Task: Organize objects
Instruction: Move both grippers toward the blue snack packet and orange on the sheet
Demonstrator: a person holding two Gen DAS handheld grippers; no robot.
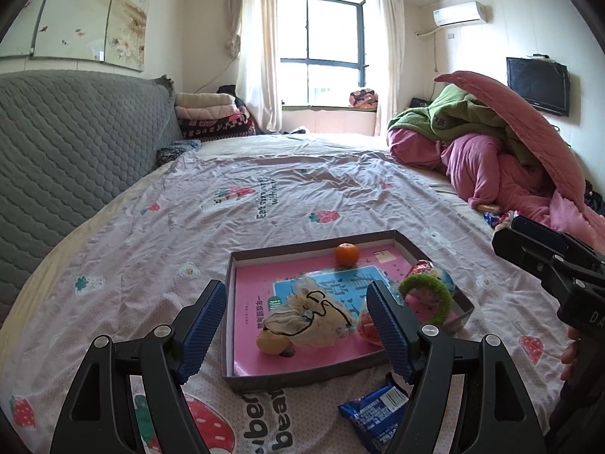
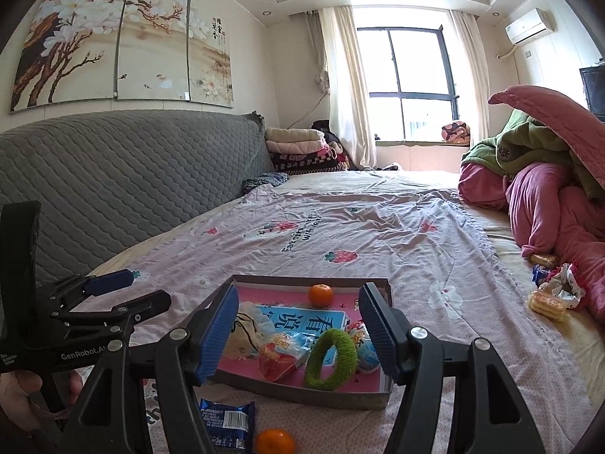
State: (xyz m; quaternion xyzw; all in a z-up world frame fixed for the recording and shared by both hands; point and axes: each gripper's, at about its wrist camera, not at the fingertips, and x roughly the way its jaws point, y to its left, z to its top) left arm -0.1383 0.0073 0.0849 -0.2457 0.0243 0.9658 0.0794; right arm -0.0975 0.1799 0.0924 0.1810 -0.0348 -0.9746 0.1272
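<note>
Both grippers, left gripper (image 1: 293, 317) and right gripper (image 2: 298, 325), hover tilted slightly downward over the bed (image 1: 264, 196), jaws apart and empty. Ahead of them sits the shallow box (image 1: 232, 261), holding a mandarin (image 1: 346, 254) at its far edge and a green ring (image 2: 331, 358) near its right corner.

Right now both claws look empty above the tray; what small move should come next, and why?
Probably lower the right claw toward the loose orange lying on the bedspread just in front of the tray. Its jaws stand open with nothing between them, and that orange and the blue snack packet beside it are still outside the tray, while another orange already sits inside.
</note>
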